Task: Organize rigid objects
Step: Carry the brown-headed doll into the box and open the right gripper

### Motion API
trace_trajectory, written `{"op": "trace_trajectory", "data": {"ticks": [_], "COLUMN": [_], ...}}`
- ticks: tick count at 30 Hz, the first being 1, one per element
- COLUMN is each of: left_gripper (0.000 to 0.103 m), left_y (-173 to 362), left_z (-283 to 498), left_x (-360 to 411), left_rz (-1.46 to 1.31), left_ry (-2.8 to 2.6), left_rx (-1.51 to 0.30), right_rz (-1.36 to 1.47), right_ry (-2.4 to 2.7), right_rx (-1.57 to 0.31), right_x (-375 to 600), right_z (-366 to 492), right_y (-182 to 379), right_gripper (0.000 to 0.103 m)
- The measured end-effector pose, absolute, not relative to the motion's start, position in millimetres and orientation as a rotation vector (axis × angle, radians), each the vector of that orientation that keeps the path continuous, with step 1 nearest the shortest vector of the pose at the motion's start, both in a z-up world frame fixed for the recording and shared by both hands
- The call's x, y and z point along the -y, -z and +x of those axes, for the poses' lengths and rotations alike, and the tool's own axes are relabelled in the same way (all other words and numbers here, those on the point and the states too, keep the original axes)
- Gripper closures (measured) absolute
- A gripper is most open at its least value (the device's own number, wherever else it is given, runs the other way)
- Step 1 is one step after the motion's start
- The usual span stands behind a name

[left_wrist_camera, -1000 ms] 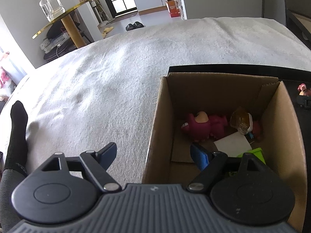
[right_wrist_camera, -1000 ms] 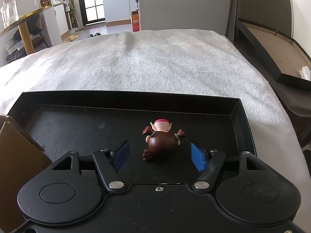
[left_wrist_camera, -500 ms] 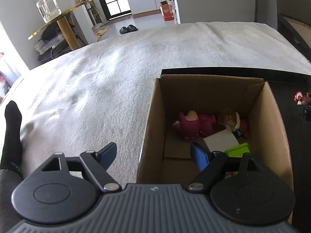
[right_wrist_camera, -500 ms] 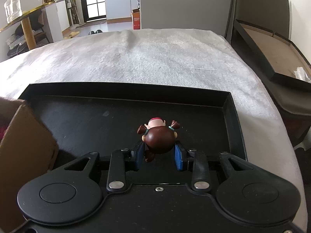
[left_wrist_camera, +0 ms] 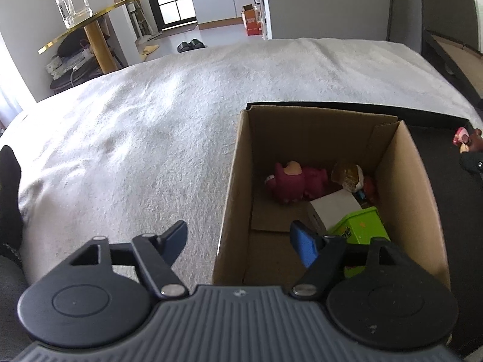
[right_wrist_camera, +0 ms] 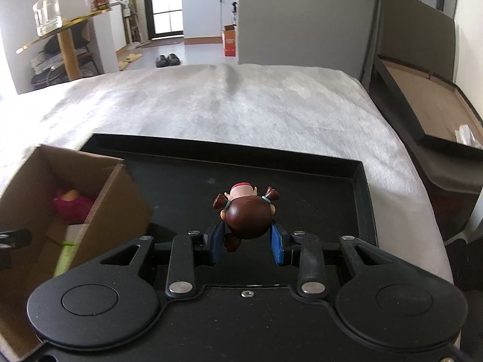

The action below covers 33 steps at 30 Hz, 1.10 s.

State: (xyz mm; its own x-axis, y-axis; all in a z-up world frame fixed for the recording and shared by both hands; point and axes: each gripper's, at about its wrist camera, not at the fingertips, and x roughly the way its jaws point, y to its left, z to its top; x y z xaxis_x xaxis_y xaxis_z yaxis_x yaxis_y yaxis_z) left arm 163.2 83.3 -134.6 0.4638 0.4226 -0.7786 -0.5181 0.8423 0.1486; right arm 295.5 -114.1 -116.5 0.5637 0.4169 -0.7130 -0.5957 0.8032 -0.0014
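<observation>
Right wrist view, item held: brown-haired figurine [right_wrist_camera: 247, 217], gripped between the blue pads of the right gripper [right_wrist_camera: 247, 242], which are closed against both sides of its round head. Long axis runs straight ahead, away from the gripper: head at the pads, pink body and pigtails pointing forward. It appears lifted off the black tray [right_wrist_camera: 359, 181] below and ahead, though contact with the tray floor cannot be ruled out from this angle.

Destination, as judged from the task: cardboard box [right_wrist_camera: 102, 199], open-topped, lying to the left of the right gripper and slightly ahead, its near wall just beside the tray's left part. The coming move likely turns on this: a sideways carry leftward over the box's right wall, then release.

Left wrist view, contents of cardboard box [left_wrist_camera: 238, 181]: magenta plush-like figure [left_wrist_camera: 294, 181], amber-wrapped small figure [left_wrist_camera: 347, 175], white card or box [left_wrist_camera: 335, 208], green box [left_wrist_camera: 359, 229]. Free floor lies along the box's left half, nearest the left gripper.

Left gripper [left_wrist_camera: 238, 235]: spread wide, holding nothing, straddling the box's left wall, one pad outside over the bed [left_wrist_camera: 135, 138], one inside. It is nearer the box, but the right gripper has the figurine.

Risk, judged: the figurine's smooth rounded head could slip in the pads.
</observation>
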Motion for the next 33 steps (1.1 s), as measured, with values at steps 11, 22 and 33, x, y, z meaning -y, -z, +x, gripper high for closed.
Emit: {"op": "trace_trajectory", "data": {"ticks": [11,22,33], "left_gripper": [0.073,0.092,0.092], "left_y": [134.9,134.2,133.4], "left_z": [149.3,140.0,134.0], "left_x": [-84.1,-90.1,-93.0], "left_rz": [-0.149,-0.167,-0.194], "left_ry": [-0.541,-0.552,-0.536], "left_rx": [-0.906,-0.873,-0.857], "right_rz": [-0.284,-0.321,-0.360], "right_ry": [-0.675,-0.745,-0.808], "right_rx": [-0.701,-0.677,-0.674], "right_x": [92.2,69.5,51.0], "right_z": [265.1,234.6,208.9], "right_y": [82.4,72.0,71.8], "right_gripper": [0.071,0.071,0.071]}}
